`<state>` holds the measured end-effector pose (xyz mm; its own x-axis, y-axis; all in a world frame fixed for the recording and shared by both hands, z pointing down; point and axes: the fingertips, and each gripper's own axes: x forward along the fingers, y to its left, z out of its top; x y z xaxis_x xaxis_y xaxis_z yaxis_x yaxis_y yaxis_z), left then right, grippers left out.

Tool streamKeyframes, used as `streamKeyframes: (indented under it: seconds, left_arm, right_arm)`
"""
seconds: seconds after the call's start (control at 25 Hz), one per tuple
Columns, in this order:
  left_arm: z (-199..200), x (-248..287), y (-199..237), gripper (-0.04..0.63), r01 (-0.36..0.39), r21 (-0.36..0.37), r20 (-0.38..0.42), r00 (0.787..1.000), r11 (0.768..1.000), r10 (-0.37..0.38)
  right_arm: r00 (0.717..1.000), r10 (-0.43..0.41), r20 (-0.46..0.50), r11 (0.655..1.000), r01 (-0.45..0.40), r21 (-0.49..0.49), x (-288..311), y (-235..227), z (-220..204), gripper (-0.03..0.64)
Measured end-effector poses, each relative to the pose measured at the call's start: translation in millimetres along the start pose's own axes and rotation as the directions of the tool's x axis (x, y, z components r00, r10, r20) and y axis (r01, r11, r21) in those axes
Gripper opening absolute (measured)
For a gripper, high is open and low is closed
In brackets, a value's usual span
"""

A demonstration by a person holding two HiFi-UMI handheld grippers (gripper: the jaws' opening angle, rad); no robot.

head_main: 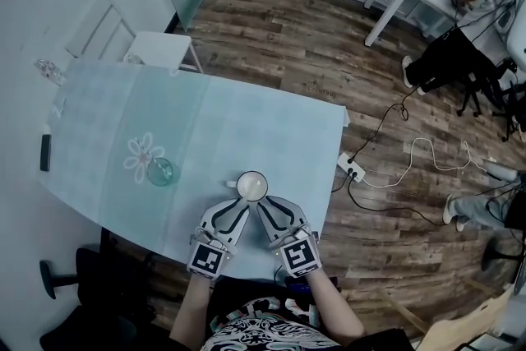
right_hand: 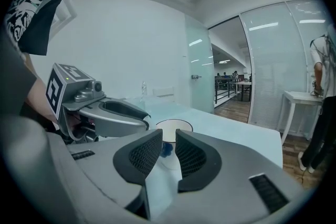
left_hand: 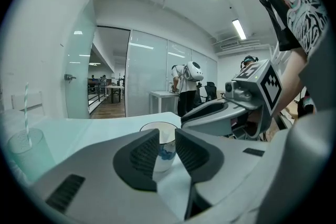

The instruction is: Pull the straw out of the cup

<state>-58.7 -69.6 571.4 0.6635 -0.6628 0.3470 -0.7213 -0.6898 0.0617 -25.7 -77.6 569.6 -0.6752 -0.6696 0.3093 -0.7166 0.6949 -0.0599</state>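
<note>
A clear glass point(head_main: 161, 171) stands on the pale blue table point(head_main: 99, 111), left of centre; in the left gripper view this glass point(left_hand: 23, 147) holds an upright striped straw point(left_hand: 25, 105). A white cup point(head_main: 251, 186) sits near the table's front edge. My left gripper point(head_main: 239, 207) and right gripper point(head_main: 265, 209) both point at the white cup from the near side, tips close to its rim. The white cup point(left_hand: 160, 134) shows through the narrow gap of the left gripper point(left_hand: 167, 138), which is open and empty. Ahead of the right gripper point(right_hand: 169, 140), also open and empty, is the same cup point(right_hand: 173, 127).
A dark flat phone-like object point(head_main: 45, 152) lies at the table's left edge and a clear bottle point(head_main: 49, 71) at its far left corner. A white chair point(head_main: 164, 49) stands behind the table. A power strip point(head_main: 352, 168) and cables lie on the wooden floor. A person point(head_main: 460, 29) sits far right.
</note>
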Motion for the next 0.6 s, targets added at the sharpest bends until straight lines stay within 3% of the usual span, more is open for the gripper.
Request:
streamKeyframes:
  seconds: [0.6]
  left_arm:
    - [-5.1,13.2,2.8,0.092,-0.014,0.007,0.011,1.000,1.000,0.014]
  right_arm:
    - [1.000,0.017,-0.024,0.999,-0.018,-0.044,2.6,4.3,-7.0,0.058]
